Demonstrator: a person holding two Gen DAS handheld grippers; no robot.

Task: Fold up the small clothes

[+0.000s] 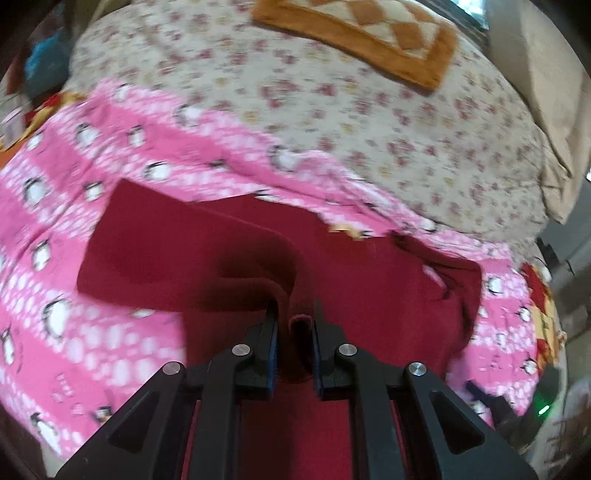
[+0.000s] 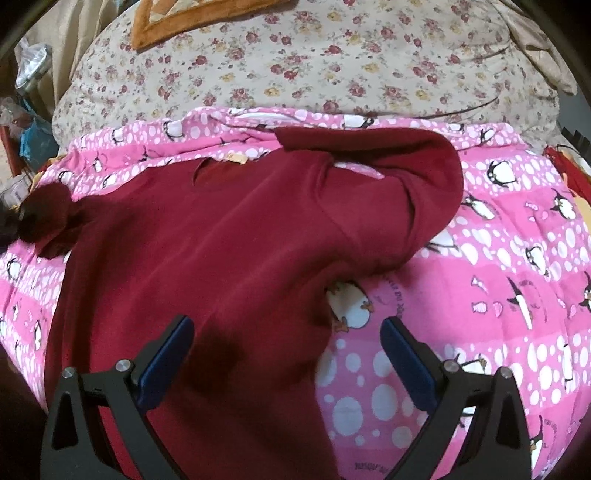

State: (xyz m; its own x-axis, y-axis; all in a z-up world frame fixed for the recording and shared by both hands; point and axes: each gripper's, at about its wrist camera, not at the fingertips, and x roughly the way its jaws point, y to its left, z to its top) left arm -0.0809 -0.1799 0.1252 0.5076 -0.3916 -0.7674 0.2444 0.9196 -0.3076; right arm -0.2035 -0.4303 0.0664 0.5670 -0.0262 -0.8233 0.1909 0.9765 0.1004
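A dark red long-sleeved top [image 2: 221, 236] lies spread on a pink penguin-print blanket [image 2: 498, 295]. In the left wrist view my left gripper [image 1: 295, 321] is shut on a fold of the red top [image 1: 369, 295], lifted a little off the blanket, with one sleeve [image 1: 147, 251] stretched to the left. In the right wrist view my right gripper [image 2: 286, 328] is open and empty, its jaws wide apart over the top's lower right edge. The other sleeve [image 2: 413, 177] lies bent at the upper right.
The pink blanket [image 1: 74, 332] lies over a floral bedspread [image 2: 332, 66]. An orange checked mat [image 1: 369, 33] lies at the back of the bed. Clutter [image 2: 26, 122] stands beside the bed's left edge.
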